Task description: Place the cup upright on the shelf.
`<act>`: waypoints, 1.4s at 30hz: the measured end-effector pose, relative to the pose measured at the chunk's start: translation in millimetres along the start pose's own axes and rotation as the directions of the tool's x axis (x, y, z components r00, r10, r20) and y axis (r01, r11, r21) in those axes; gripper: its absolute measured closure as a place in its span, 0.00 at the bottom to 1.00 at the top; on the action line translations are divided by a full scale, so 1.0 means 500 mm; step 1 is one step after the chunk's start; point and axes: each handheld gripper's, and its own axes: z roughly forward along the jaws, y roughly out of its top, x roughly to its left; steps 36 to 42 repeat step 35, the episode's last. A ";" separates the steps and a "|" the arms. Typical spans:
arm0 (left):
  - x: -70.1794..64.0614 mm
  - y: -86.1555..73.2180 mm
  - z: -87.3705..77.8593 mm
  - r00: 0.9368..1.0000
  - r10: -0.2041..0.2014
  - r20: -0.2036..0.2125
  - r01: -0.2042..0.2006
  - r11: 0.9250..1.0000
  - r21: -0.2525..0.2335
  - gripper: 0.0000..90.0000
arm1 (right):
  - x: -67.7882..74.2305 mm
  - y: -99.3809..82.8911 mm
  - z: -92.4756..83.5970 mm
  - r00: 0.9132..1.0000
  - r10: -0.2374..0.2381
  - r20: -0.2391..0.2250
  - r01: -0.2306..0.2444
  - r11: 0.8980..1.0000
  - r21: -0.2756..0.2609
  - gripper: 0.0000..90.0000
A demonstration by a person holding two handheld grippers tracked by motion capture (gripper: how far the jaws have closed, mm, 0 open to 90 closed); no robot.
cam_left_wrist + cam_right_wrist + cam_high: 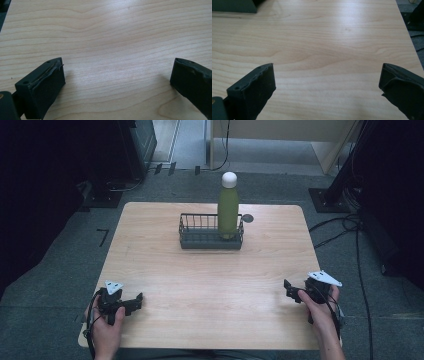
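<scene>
A tall green bottle (228,212) with a white cap stands upright in the right end of a dark wire basket (200,239) at the far middle of the wooden table (210,280). My left gripper (132,303) rests near the front left corner, open, nothing between its jaws. In the left gripper view its fingers (47,82) stand wide apart over bare wood. My right gripper (291,290) sits near the front right edge, also open and empty. In the right gripper view its fingers (257,87) are spread, and the basket's corner (234,6) shows at top left.
A small dark round disc (248,218) lies on the table just right of the basket. Dark stands and cables (350,225) sit on the grey floor around the table. Bare wood stretches between the basket and both grippers.
</scene>
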 end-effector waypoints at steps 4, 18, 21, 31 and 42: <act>0.000 0.000 0.000 1.000 0.000 0.000 0.000 1.000 0.000 0.00 | -0.012 -0.025 -0.011 1.000 -0.003 0.014 0.003 1.000 0.016 0.00; -0.001 0.000 0.000 1.000 -0.003 -0.003 0.003 1.000 -0.001 0.00 | -0.048 -0.096 -0.059 0.995 -0.009 0.104 -0.001 0.996 0.094 0.03; -0.002 0.000 0.000 1.000 -0.006 -0.005 0.006 1.000 -0.001 0.00 | -0.052 -0.106 -0.070 0.994 -0.009 0.112 -0.005 0.992 0.123 0.03; -0.002 0.000 0.000 1.000 -0.006 -0.005 0.006 1.000 -0.001 0.00 | -0.049 -0.111 -0.074 0.994 -0.019 0.105 0.006 0.991 0.131 0.00; -0.002 0.000 0.000 1.000 -0.006 -0.006 0.006 1.000 -0.001 0.00 | -0.049 -0.111 -0.074 0.994 -0.020 0.105 0.006 0.991 0.131 0.00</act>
